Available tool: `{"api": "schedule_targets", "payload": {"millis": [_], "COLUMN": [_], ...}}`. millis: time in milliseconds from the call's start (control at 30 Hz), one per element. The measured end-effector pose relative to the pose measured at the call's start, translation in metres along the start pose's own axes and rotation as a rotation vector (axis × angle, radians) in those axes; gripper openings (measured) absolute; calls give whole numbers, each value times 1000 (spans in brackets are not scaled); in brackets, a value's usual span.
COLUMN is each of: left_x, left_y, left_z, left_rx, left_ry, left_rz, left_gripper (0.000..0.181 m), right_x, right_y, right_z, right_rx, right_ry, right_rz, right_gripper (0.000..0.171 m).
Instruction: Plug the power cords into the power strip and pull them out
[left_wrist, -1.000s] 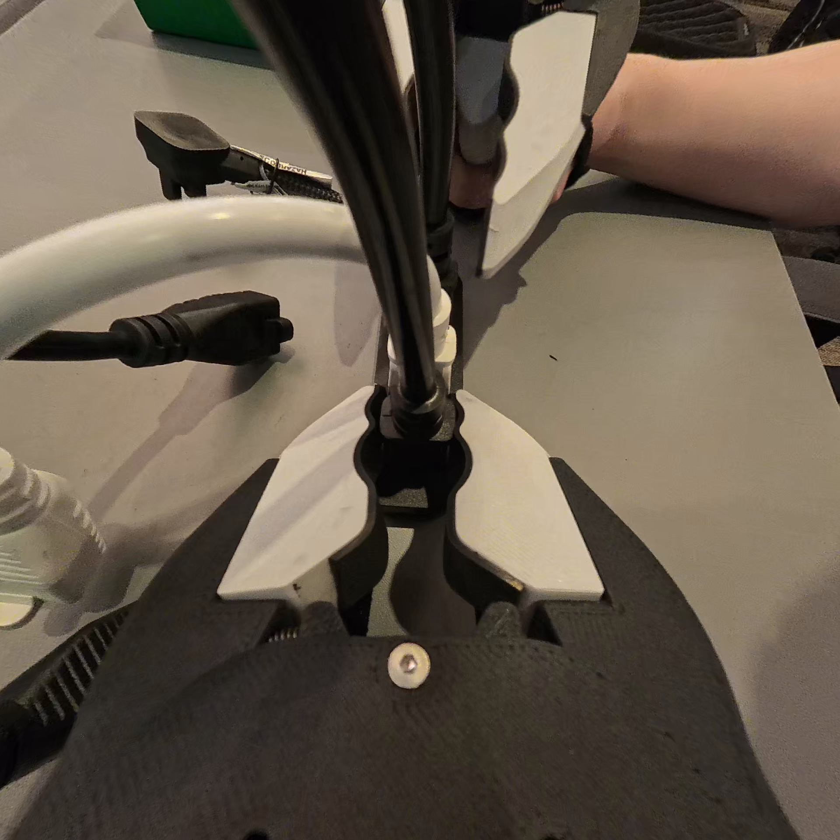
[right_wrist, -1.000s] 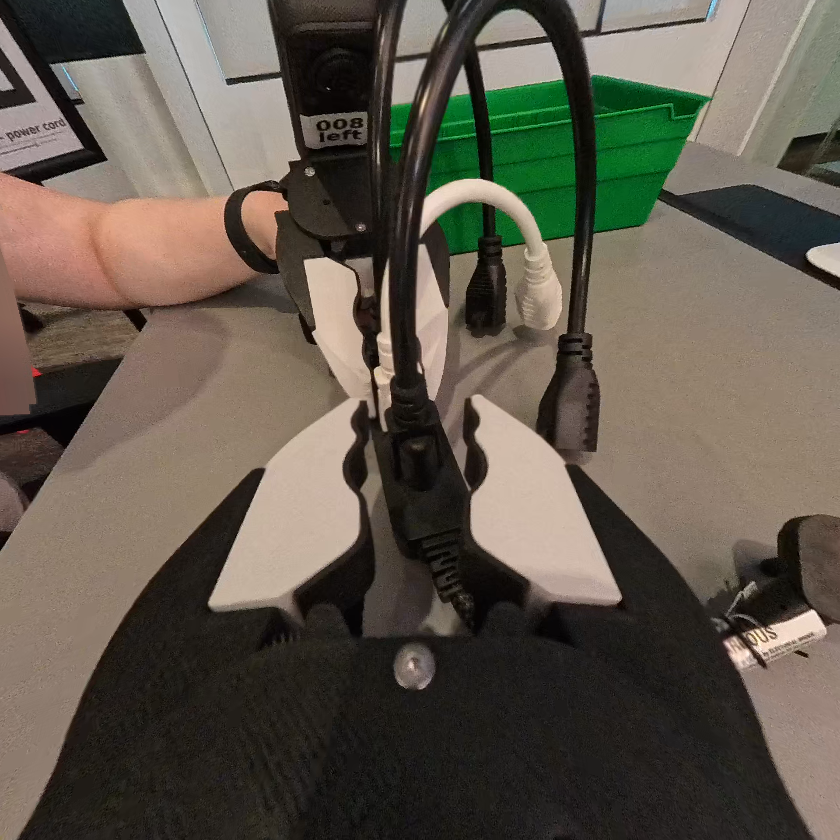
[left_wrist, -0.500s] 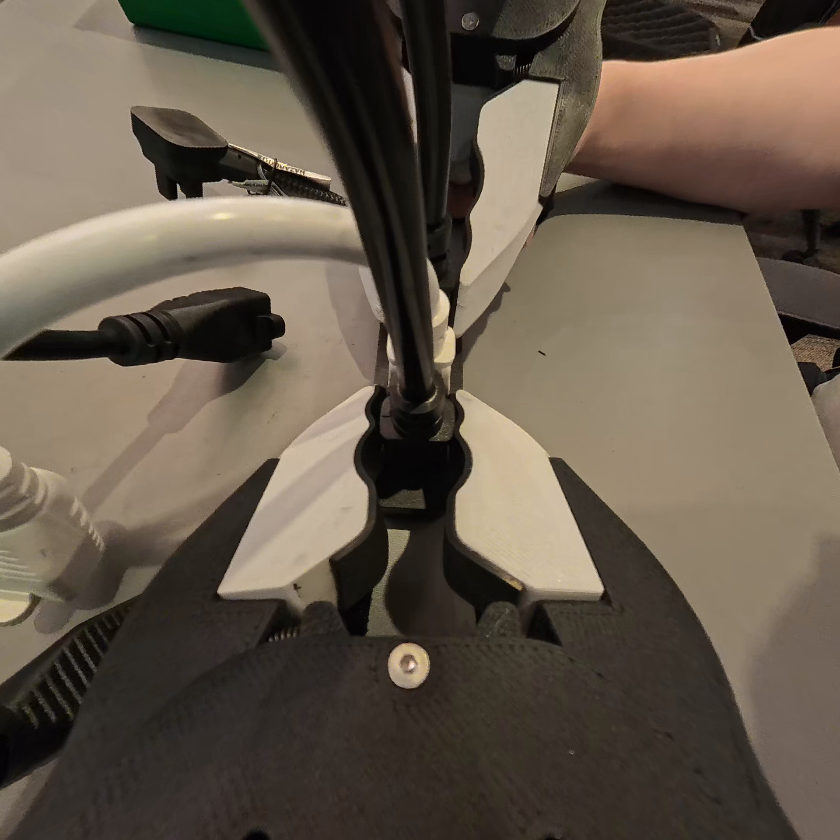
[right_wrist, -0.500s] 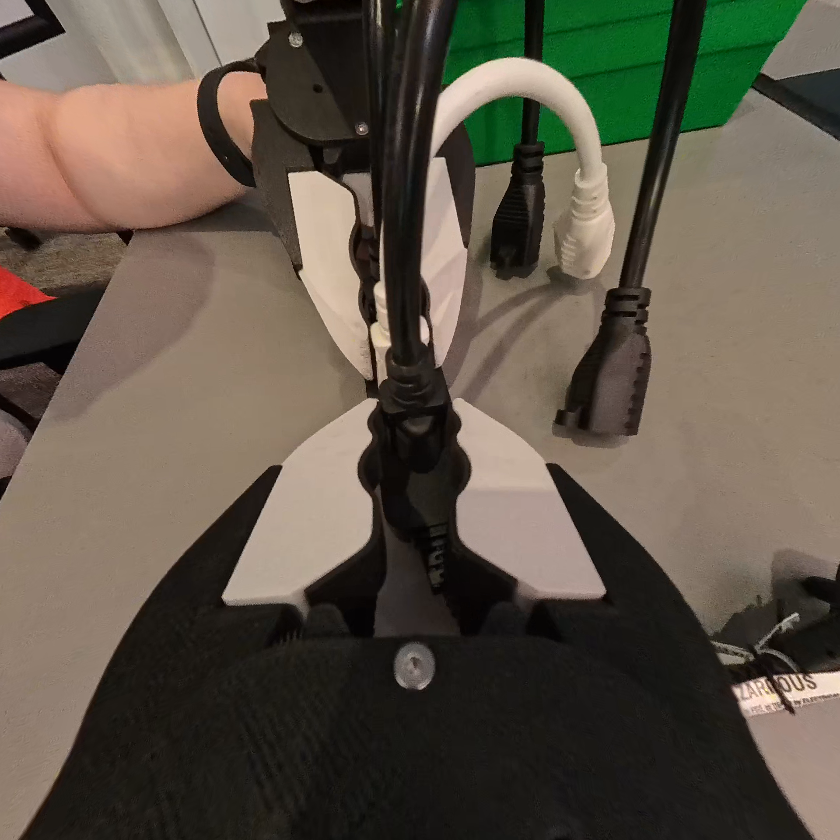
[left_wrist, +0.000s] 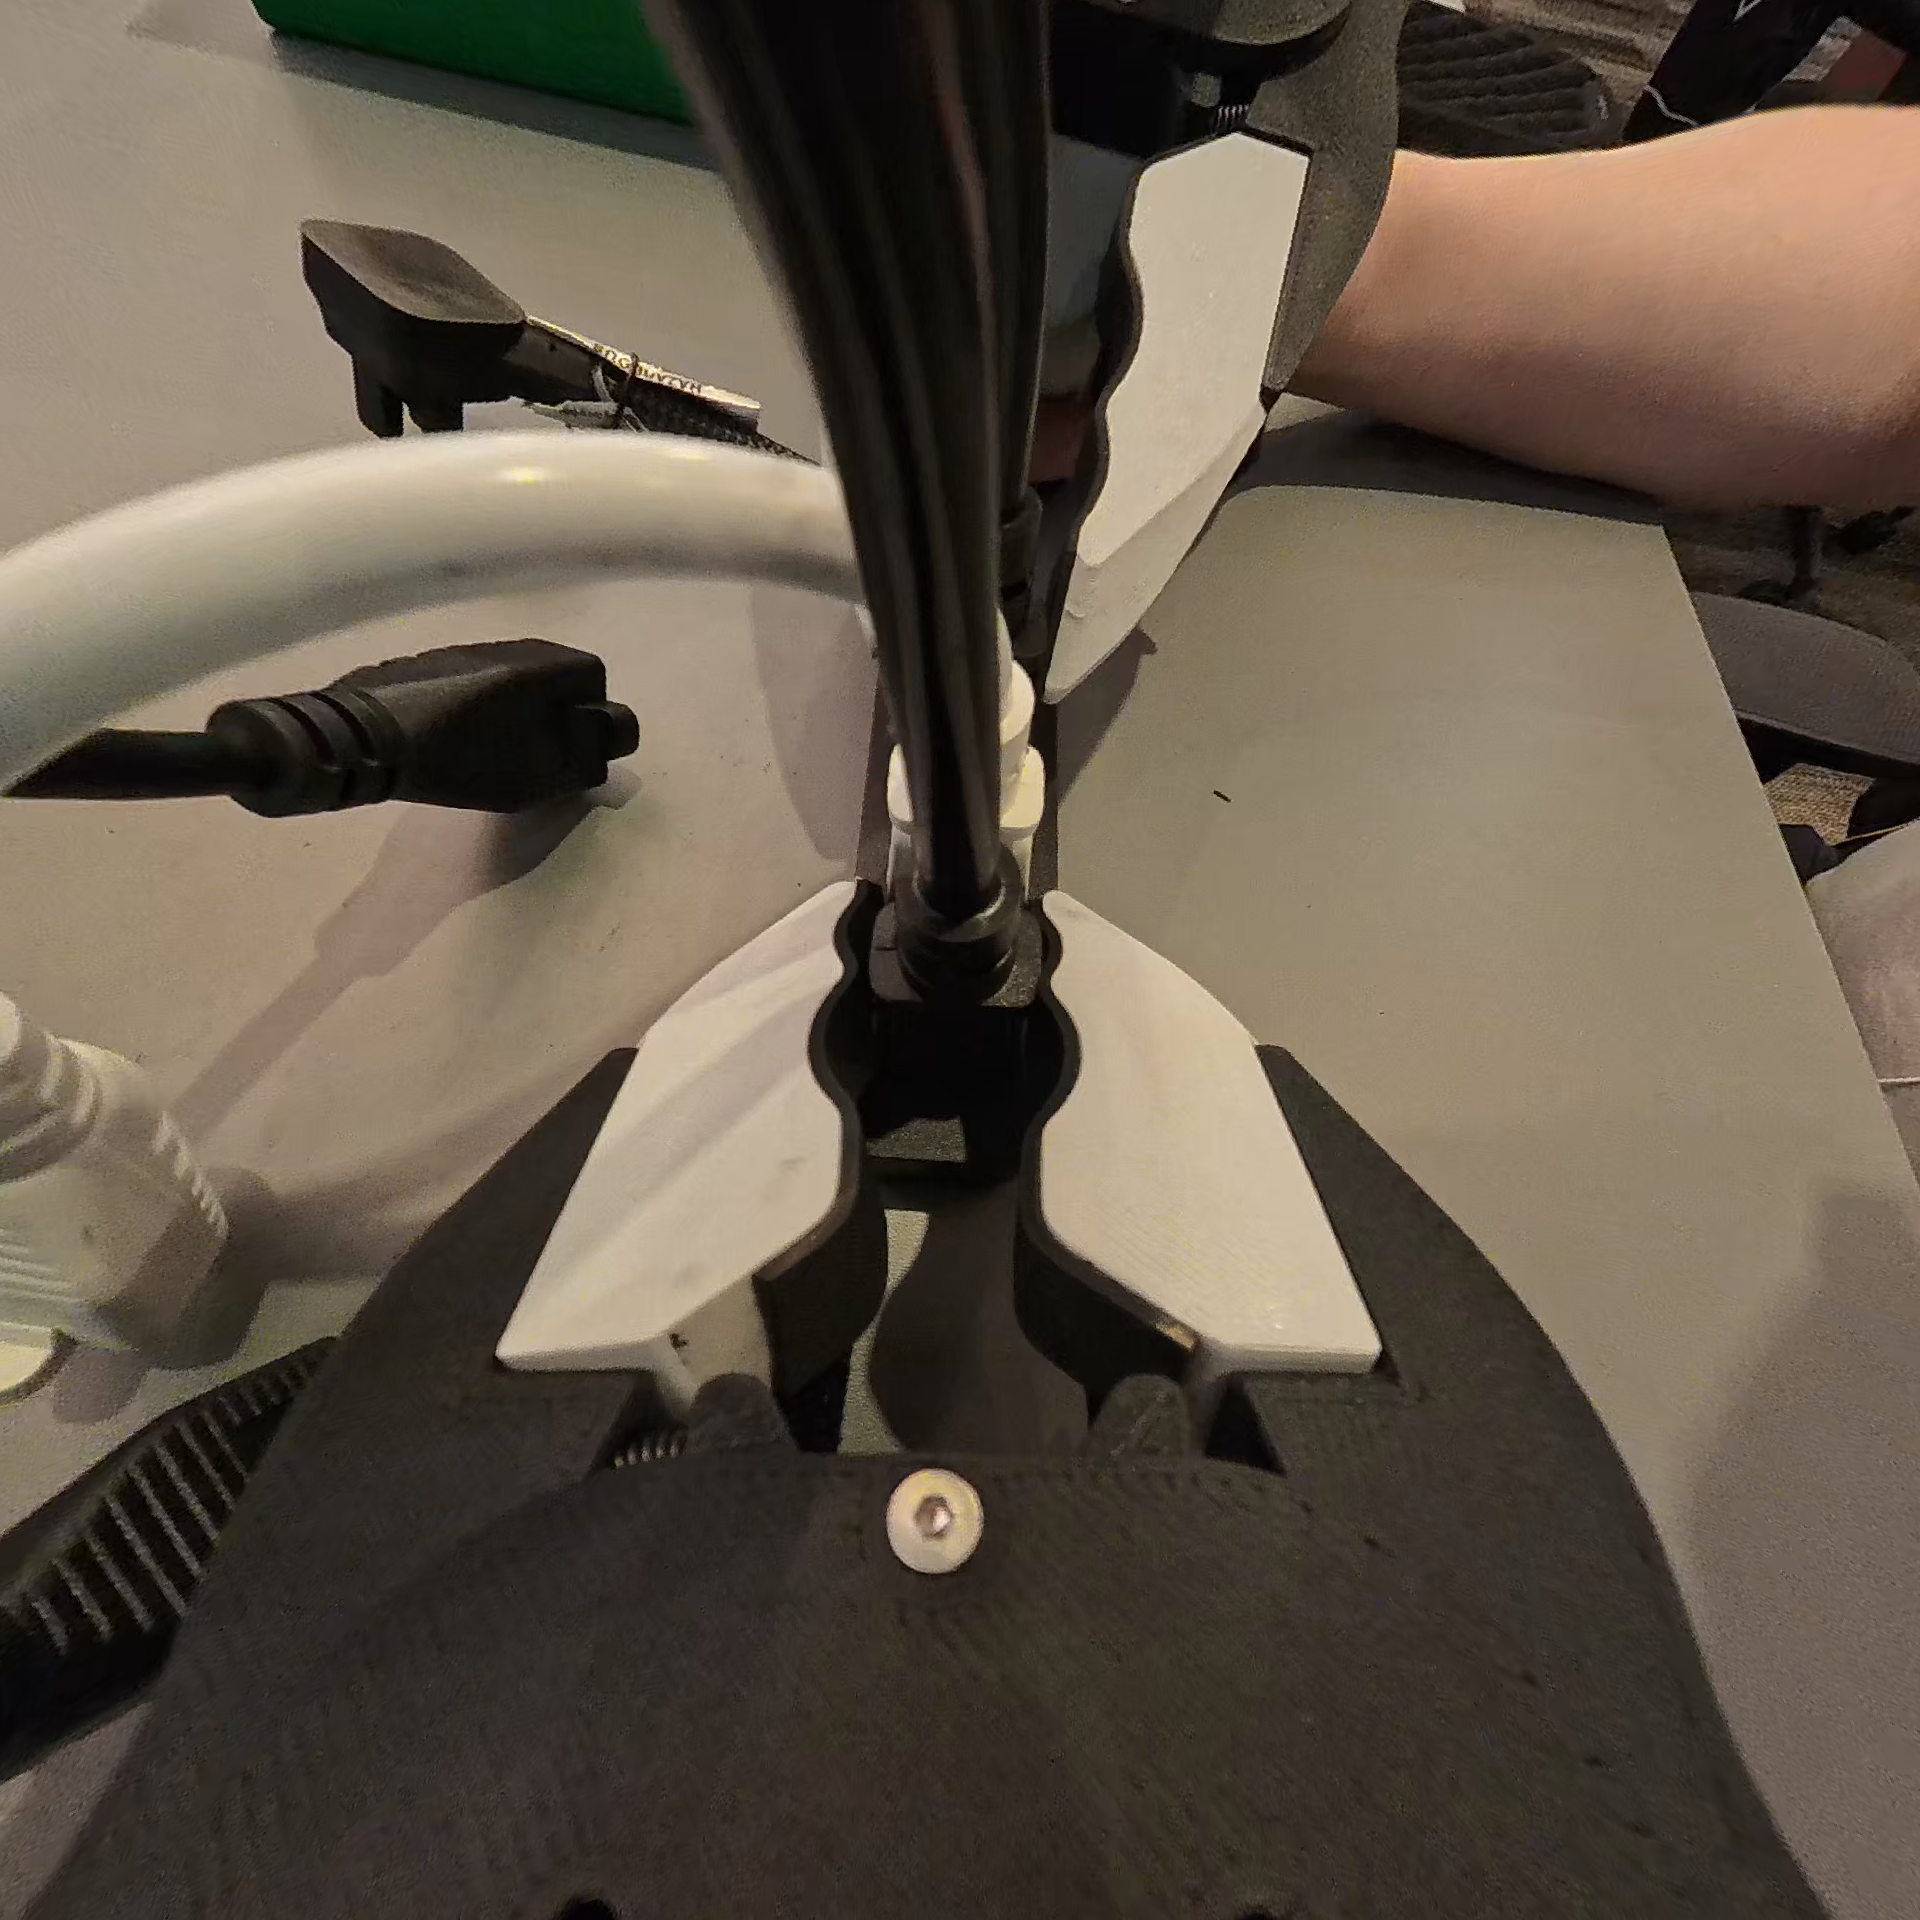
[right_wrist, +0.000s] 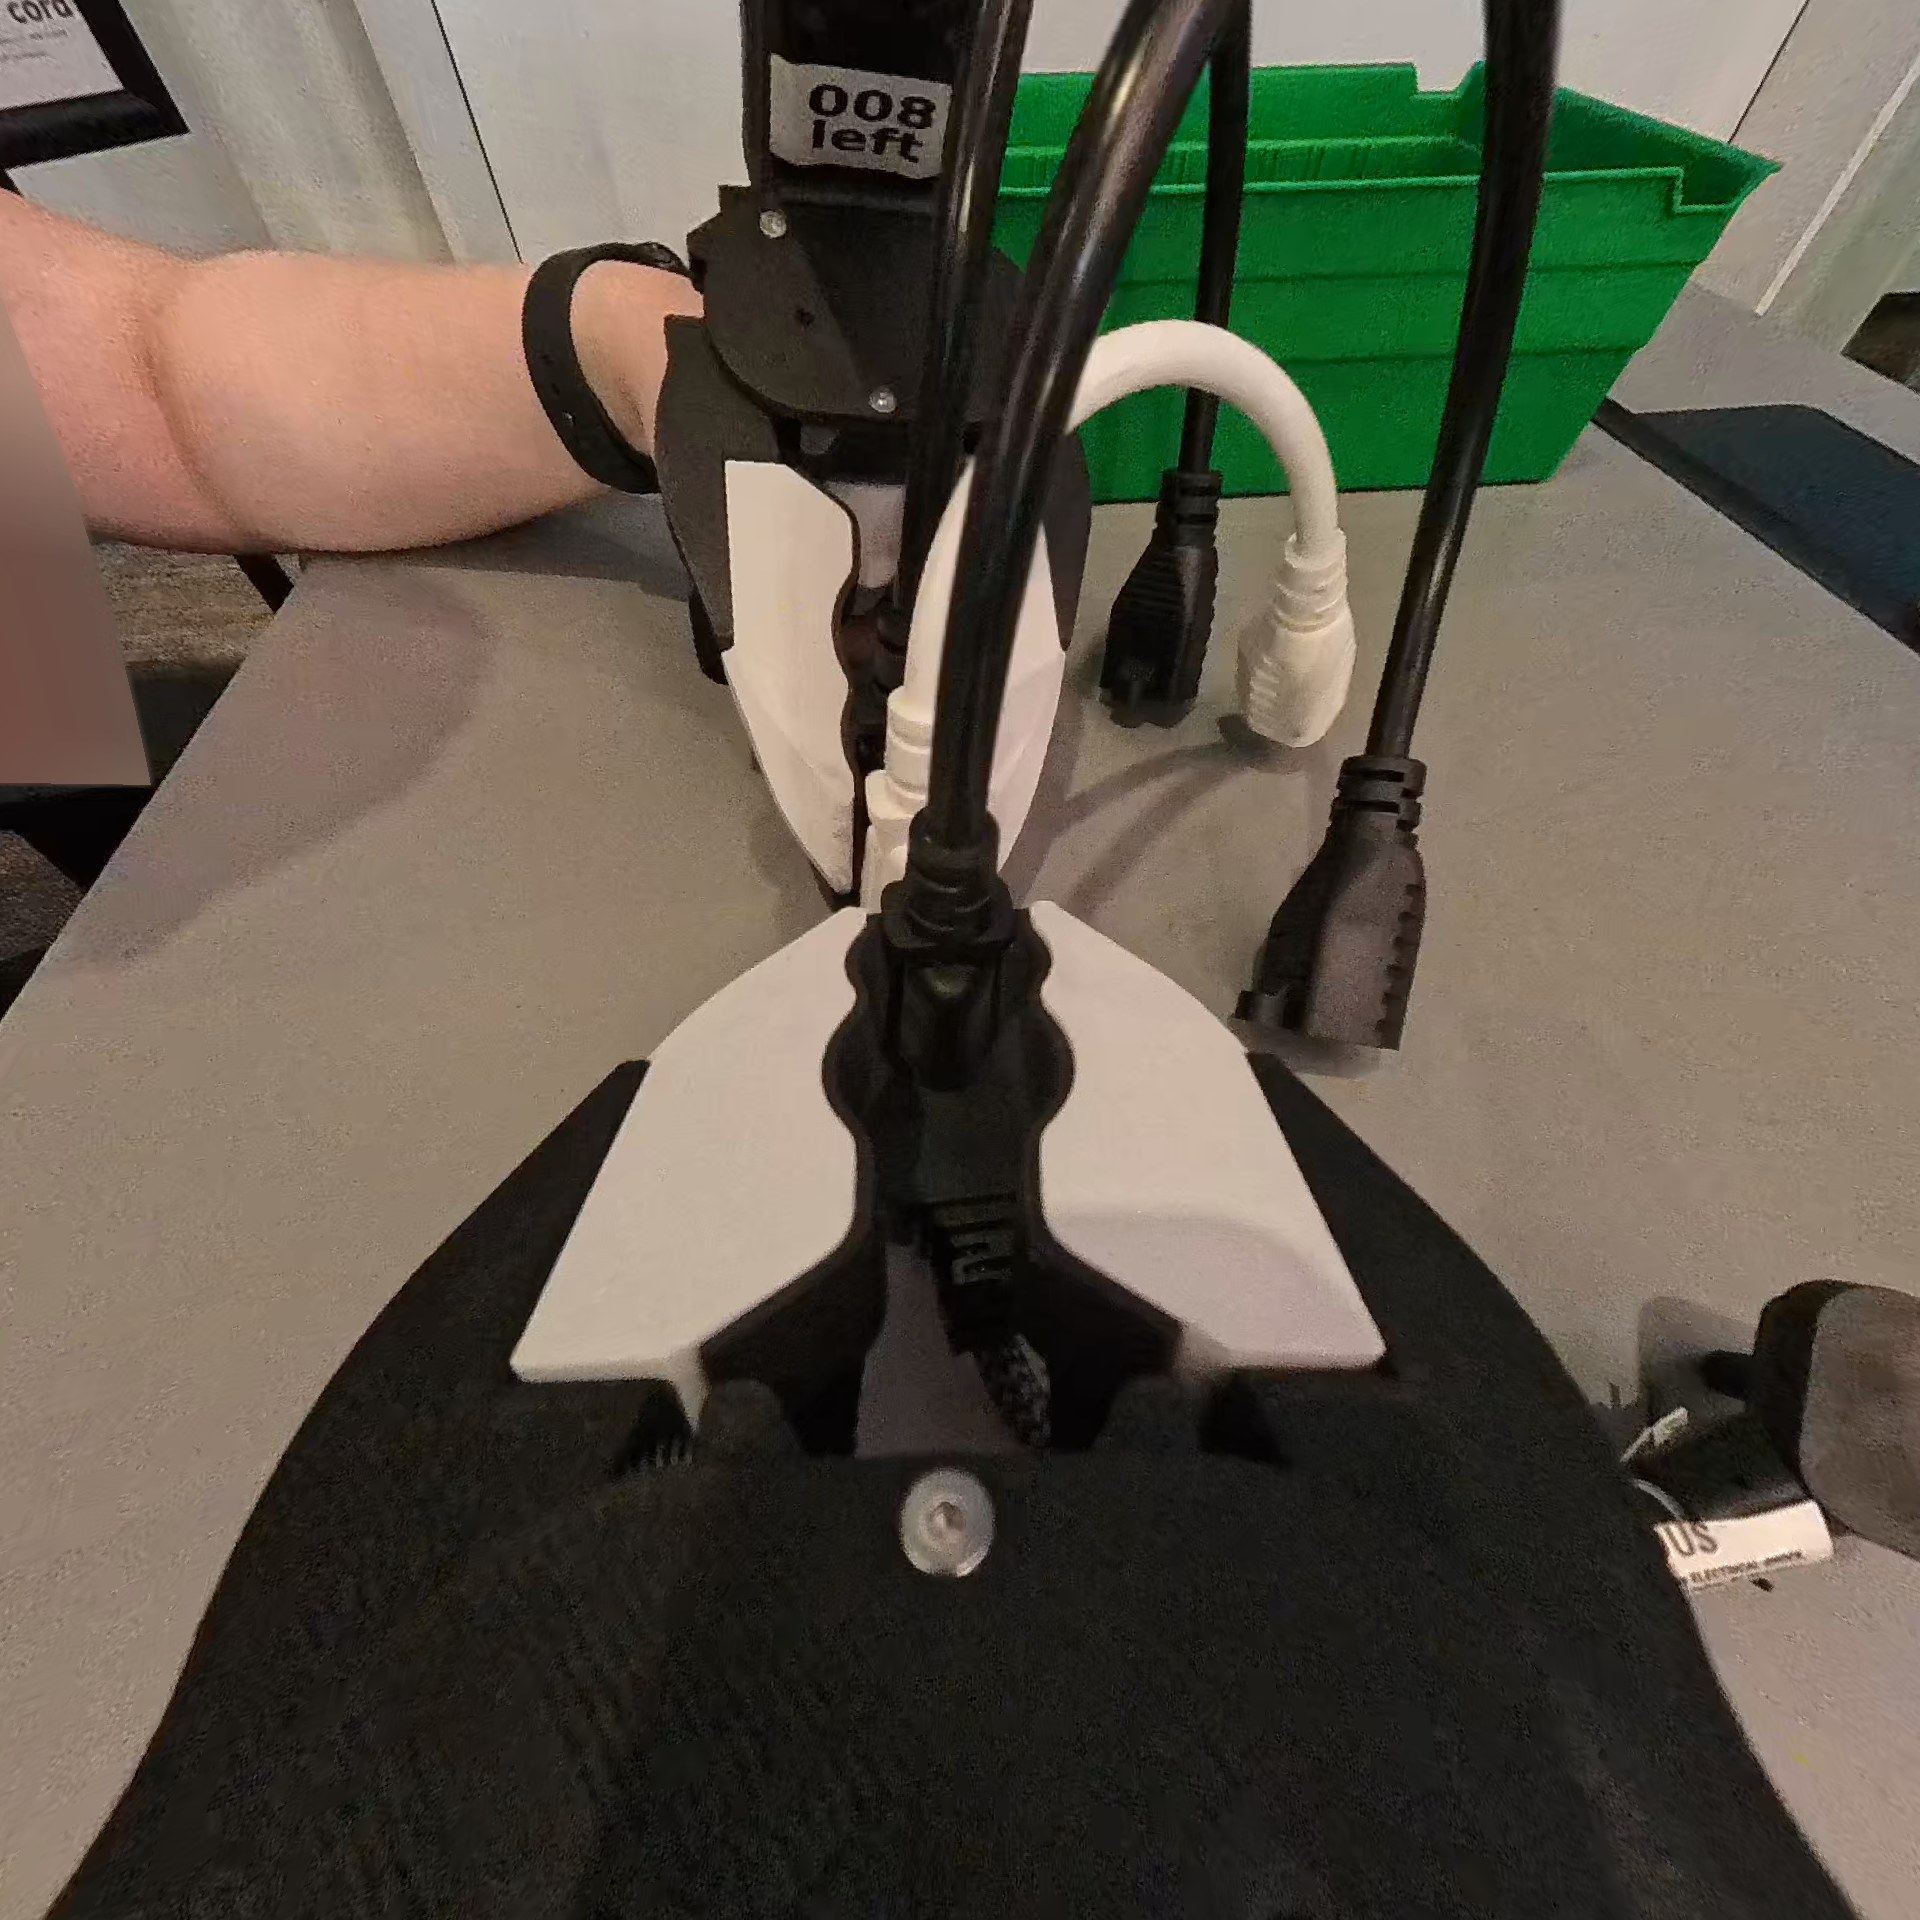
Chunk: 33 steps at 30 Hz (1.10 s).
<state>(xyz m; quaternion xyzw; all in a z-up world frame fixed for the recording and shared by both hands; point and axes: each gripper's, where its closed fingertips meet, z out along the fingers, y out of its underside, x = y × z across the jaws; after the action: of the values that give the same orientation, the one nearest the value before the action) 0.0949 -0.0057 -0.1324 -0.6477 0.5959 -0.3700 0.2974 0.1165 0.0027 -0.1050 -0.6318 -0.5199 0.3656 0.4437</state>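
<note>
A narrow black power strip (right_wrist: 951, 1132) lies on the grey table between my two grippers, mostly hidden by them. My left gripper (left_wrist: 951, 904) is shut on a black plug (left_wrist: 951, 961) at its end of the strip. It also shows in the right wrist view (right_wrist: 914, 831), pointing down. A white plug (left_wrist: 1023, 748) sits mid-strip, also in the right wrist view (right_wrist: 894, 769). My right gripper (right_wrist: 951, 914) is shut on another black plug (right_wrist: 945, 987). One right finger (left_wrist: 1143, 468) shows in the left wrist view. I cannot tell whether the fingers also touch the strip.
The cords arc up and over. Their loose ends rest on the table (left_wrist: 1403, 831): a white socket (right_wrist: 1299, 655) and two black sockets (right_wrist: 1340, 935) (right_wrist: 1164, 613). A flat black plug with a tag (left_wrist: 405, 291) lies apart. A green bin (right_wrist: 1351, 260) stands behind. Across from one pair of fingers to the other is roughly 4 centimeters.
My right gripper was open around the strip's end a second ago; it moved forward and closed on the black plug. The left gripper has stayed shut in place.
</note>
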Motion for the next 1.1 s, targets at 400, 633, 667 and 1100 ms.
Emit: {"api": "schedule_targets", "payload": {"millis": [400, 633, 667, 1100], "left_x": [0, 0, 1, 2], "left_y": [0, -4, -4, -5], "left_z": [-2, -6, -6, -8], "left_rx": [6, 56, 56, 71], "left_ry": [2, 58, 57, 74], "left_rz": [-9, -75, -72, -65], "left_gripper": [26, 26, 26, 27], "right_x": [-2, 2, 2, 3], "right_y": [1, -16, -17, -26], "right_z": [4, 3, 3, 4], "right_rx": [-12, 112, 117, 156], "right_ry": [-29, 31, 37, 88], "right_rz": [56, 117, 123, 78], "right_gripper": [22, 19, 18, 15]}}
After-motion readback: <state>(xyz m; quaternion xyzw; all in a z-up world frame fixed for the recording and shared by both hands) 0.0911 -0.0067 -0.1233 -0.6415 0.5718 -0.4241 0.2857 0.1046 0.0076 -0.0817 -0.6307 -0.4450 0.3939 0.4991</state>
